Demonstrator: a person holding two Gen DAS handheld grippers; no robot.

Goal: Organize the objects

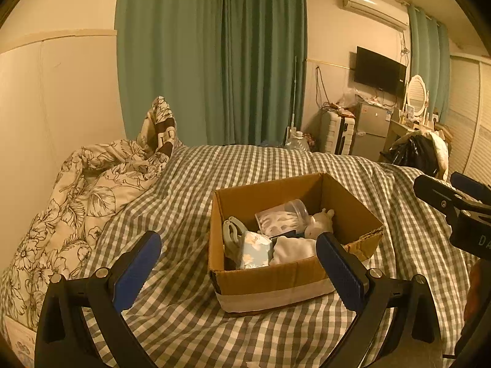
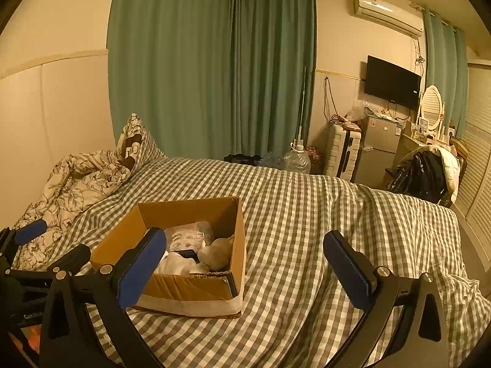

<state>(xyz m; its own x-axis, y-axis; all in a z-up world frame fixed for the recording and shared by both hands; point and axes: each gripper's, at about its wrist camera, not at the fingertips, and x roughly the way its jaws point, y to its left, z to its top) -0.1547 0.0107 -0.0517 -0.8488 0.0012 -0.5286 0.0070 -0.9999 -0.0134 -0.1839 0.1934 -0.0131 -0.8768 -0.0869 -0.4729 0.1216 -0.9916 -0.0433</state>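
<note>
An open cardboard box sits on the checked bed; it also shows in the right wrist view. Inside lie a clear plastic jar, a small plush toy, a white cloth, a light blue tissue pack and a grey clip-like item. My left gripper is open and empty, above the box's near edge. My right gripper is open and empty, just right of the box; it shows at the right edge of the left wrist view.
A floral duvet is bunched at the bed's left against the wall. Green curtains hang behind. Beyond the bed stand a suitcase, a small fridge, a wall TV and a chair with clothes.
</note>
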